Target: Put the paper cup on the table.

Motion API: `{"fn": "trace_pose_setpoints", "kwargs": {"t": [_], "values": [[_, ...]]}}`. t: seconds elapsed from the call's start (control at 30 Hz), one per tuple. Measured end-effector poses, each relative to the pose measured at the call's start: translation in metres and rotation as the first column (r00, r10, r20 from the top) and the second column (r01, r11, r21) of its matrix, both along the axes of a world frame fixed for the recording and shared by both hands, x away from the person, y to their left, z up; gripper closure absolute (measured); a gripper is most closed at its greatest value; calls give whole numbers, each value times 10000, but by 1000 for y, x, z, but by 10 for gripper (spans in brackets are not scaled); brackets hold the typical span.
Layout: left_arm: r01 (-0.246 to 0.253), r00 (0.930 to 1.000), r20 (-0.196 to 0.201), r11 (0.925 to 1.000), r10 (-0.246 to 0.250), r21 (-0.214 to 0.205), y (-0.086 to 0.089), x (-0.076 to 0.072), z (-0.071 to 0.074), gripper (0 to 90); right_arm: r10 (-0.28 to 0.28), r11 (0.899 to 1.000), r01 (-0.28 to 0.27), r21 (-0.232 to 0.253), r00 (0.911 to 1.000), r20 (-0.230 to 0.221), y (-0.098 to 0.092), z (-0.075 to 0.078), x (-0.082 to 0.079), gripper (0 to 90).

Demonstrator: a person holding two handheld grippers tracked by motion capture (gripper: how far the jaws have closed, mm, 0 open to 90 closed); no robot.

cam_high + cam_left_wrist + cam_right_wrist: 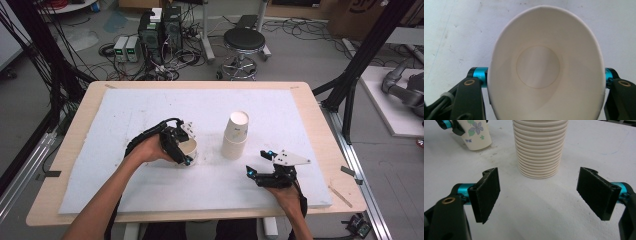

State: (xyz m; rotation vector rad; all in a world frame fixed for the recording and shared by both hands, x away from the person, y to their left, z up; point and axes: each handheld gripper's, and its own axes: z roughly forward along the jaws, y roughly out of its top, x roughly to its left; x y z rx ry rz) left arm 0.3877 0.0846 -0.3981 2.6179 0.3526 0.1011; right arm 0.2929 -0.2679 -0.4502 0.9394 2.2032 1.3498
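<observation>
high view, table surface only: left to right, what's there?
Left hand-held gripper shut on a single paper cup → stack of paper cups → right hand-held gripper, open and resting on the white mat.

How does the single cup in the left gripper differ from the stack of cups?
The single cup is one cup, mouth up, squeezed oval; the stack of cups is many nested, mouth down, round. The left gripper holds the cup; the stack stands free, the open right gripper short of it. Both are white paper.
</observation>
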Motion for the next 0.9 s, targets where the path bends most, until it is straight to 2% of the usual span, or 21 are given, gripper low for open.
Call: {"fn": "trace_pose_setpoints", "kwargs": {"t": [0.2, 0.37, 0.47, 0.53, 0.6, 0.7, 0.77, 0.9], "values": [[6, 10000, -4, 10000, -6, -52, -4, 1, -2, 321, -3, 10000, 3, 30, 10000, -12, 0, 0, 0, 191], [-48, 9999, 96, 9999, 47, 93, -7, 1, -4, 259, -6, 10000, 7, 44, 10000, -17, 0, 0, 0, 192], [126, 9999, 88, 9998, -125, -169, -7, 1, -7, 242, 10, 10000, -10, 40, 10000, -9, 0, 0, 0, 192], [188, 9998, 55, 9998, -188, -62, -8, 1, -9, 211, 18, 10000, -18, 39, 10000, -9, 0, 0, 0, 192], [204, 9998, 4, 9996, -204, -204, -8, 2, -9, 179, 30, 10000, -30, 24, 10000, -5, 0, 0, 0, 192], [109, 9999, 52, 9996, -108, -257, -8, 2, -9, 168, 37, 10000, -37, 49, 10000, -1, 0, 0, 0, 192], [112, 9999, 3, 9999, -112, -126, -7, 2, -9, 168, 37, 10000, -37, 52, 10000, -16, 0, 0, -1, 192], [51, 9999, -135, 9999, -54, -155, -5, 1, -9, 170, 49, 10000, -49, 74, 10000, -9, 0, 0, -1, 192]]}}
